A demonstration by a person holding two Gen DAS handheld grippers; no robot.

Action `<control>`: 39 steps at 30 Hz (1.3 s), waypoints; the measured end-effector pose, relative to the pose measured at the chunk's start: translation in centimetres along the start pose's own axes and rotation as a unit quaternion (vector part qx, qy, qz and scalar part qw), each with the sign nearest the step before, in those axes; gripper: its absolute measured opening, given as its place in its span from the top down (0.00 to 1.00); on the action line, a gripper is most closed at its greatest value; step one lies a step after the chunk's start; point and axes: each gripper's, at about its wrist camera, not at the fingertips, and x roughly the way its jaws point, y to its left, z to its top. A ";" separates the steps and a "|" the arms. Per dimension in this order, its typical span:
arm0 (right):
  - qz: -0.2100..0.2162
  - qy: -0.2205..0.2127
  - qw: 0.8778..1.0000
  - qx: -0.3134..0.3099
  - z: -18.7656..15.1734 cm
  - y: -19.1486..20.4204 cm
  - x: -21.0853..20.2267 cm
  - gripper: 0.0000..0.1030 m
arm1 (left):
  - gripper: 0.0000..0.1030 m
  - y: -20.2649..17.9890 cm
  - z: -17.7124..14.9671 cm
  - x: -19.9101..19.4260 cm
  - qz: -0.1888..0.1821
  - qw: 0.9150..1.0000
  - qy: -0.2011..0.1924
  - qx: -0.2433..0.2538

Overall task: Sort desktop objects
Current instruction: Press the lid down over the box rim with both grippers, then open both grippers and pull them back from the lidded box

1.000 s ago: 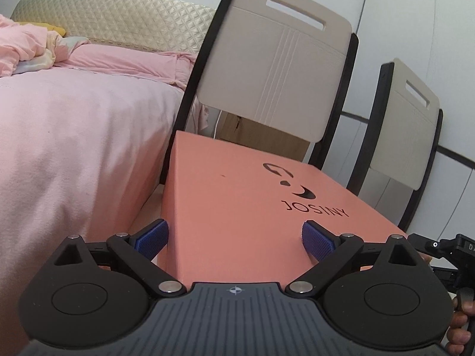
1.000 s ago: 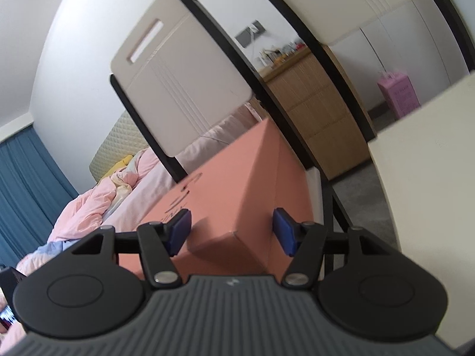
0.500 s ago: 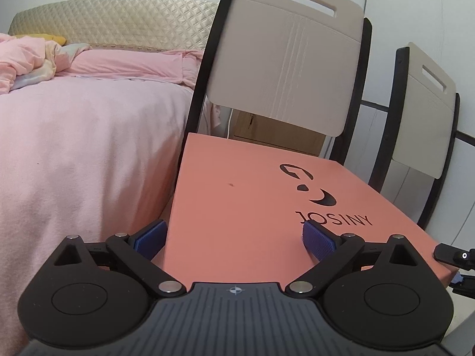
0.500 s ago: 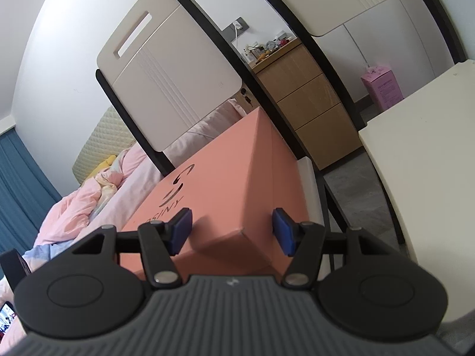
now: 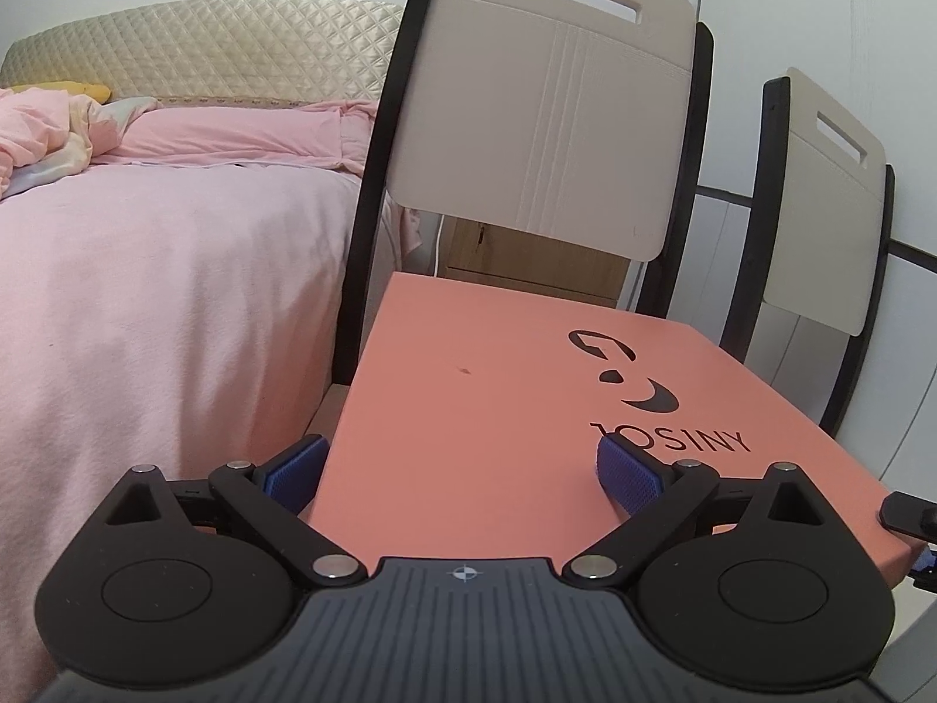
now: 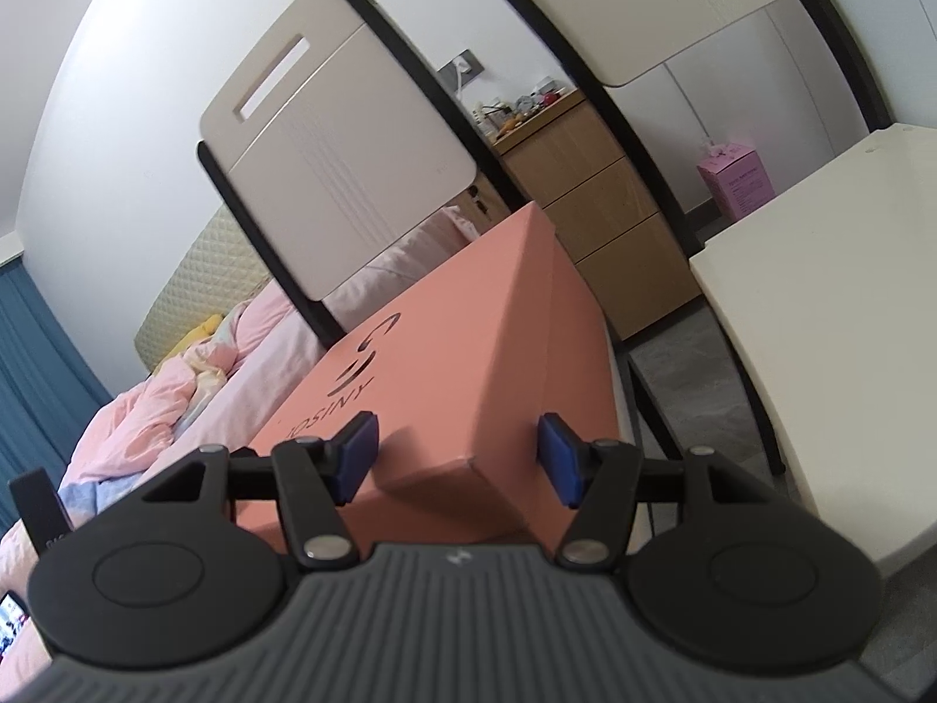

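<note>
A large salmon-pink box [image 5: 515,410] marked JOSINY rests on the seat of a beige chair [image 5: 550,135]. My left gripper [image 5: 460,471] is open, its blue pads straddling the box's near left corner. My right gripper [image 6: 457,457] is open, its pads either side of the box's near right corner [image 6: 468,386]. Whether the pads touch the box I cannot tell.
A bed with pink covers [image 5: 164,269] lies left of the chair. A second beige chair [image 5: 820,222] stands to the right. A cream table [image 6: 831,304] is at right, with a wooden drawer unit [image 6: 597,217] and a small pink carton [image 6: 738,181] behind.
The box has levelled out and come down onto the chair seat. Both grippers have followed it, staying open at its near corners.
</note>
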 end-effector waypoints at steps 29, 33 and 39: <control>-0.023 -0.058 0.990 -0.124 1.5 1.9 -1.4 0.42 | 0.04 -3.4 1.0 -3.7 0.013 0.998 -0.045 0.033; -0.028 -0.063 0.987 -0.142 1.6 2.2 -2.9 0.42 | 0.04 -5.1 0.5 -6.7 0.027 0.996 -0.060 0.055; -0.039 -0.064 0.983 -0.166 1.3 3.3 -5.0 0.41 | 0.01 -6.6 -0.8 -11.3 0.042 0.994 -0.080 0.065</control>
